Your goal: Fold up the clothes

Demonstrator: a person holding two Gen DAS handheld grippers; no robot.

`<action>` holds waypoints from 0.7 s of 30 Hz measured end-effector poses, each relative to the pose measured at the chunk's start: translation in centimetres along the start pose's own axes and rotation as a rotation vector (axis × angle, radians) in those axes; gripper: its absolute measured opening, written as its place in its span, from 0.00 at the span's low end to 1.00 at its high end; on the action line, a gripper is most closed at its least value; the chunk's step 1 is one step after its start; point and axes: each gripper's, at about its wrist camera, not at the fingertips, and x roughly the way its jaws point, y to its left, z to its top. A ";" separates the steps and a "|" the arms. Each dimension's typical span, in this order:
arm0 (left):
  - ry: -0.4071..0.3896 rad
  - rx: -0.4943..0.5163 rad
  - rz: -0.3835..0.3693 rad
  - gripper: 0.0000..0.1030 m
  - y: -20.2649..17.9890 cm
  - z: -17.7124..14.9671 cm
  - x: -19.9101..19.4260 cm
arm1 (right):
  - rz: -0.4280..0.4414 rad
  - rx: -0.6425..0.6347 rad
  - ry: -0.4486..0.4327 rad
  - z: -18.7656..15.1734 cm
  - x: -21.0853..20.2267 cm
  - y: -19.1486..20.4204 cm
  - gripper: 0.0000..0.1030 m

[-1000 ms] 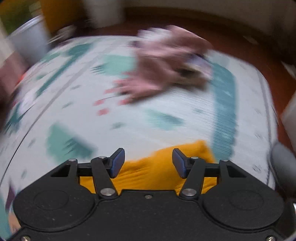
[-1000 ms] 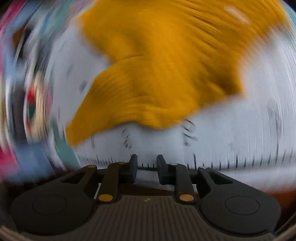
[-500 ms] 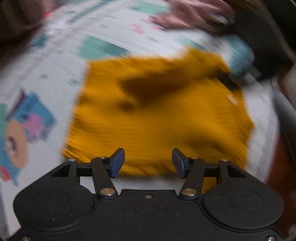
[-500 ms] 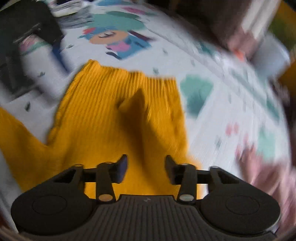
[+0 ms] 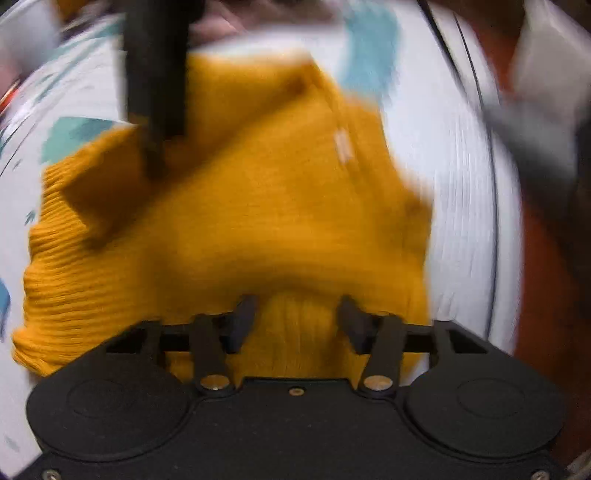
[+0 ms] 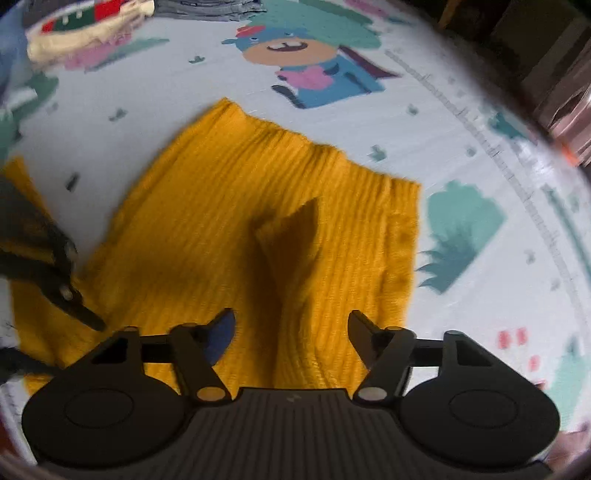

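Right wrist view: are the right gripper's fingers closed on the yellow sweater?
No, the right gripper is open, with the yellow sweater lying flat between its fingers.

sweater (image 5: 258,221) blurred | clothes pile (image 6: 85,33) cut off at edge

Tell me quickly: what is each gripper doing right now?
Left gripper: open, over the yellow sweater, holding nothing.
Right gripper: open, over the sweater too, holding nothing.

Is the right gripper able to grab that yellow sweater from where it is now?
Probably yes. The right gripper is open, with the yellow sweater lying directly below its fingers, nothing between. The left gripper works off to one side.
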 end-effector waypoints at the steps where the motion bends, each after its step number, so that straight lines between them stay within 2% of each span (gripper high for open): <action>1: 0.011 0.021 -0.018 0.44 0.5 -0.7 0.0 | 0.027 0.011 0.009 0.1 0.2 -0.3 0.30; 3: 0.044 0.031 -0.034 0.44 2.4 -1.6 -0.4 | 0.084 0.055 0.005 -0.3 0.1 -1.2 0.20; 4: 0.063 0.068 -0.026 0.44 3.1 -2.0 -0.6 | 0.105 0.084 -0.004 -0.6 0.0 -1.7 0.16; 6: 0.110 0.085 -0.013 0.44 5.3 -3.1 -1.0 | 0.111 0.163 -0.022 -1.5 -0.3 -3.0 0.16; 9: 0.164 0.093 0.053 0.44 7.7 -4.7 -1.5 | 0.111 0.263 -0.027 -3.0 -0.6 -4.6 0.15; 13: 0.199 0.042 0.075 0.44 9.2 -6.1 -2.0 | 0.076 0.386 -0.010 -5.7 -1.2 -6.1 0.15; 16: 0.183 -0.043 0.061 0.44 10.0 -6.7 -3.2 | 0.083 0.528 -0.039 -8.4 -2.2 -7.2 0.15; 19: 0.117 -0.215 0.036 0.44 11.4 -7.3 -5.1 | 0.137 0.709 -0.128 -11.7 -3.6 -8.3 0.15; 21: 0.072 -0.323 0.035 0.45 12.2 -8.3 -6.3 | 0.157 0.816 -0.155 -14.5 -4.0 -8.5 0.15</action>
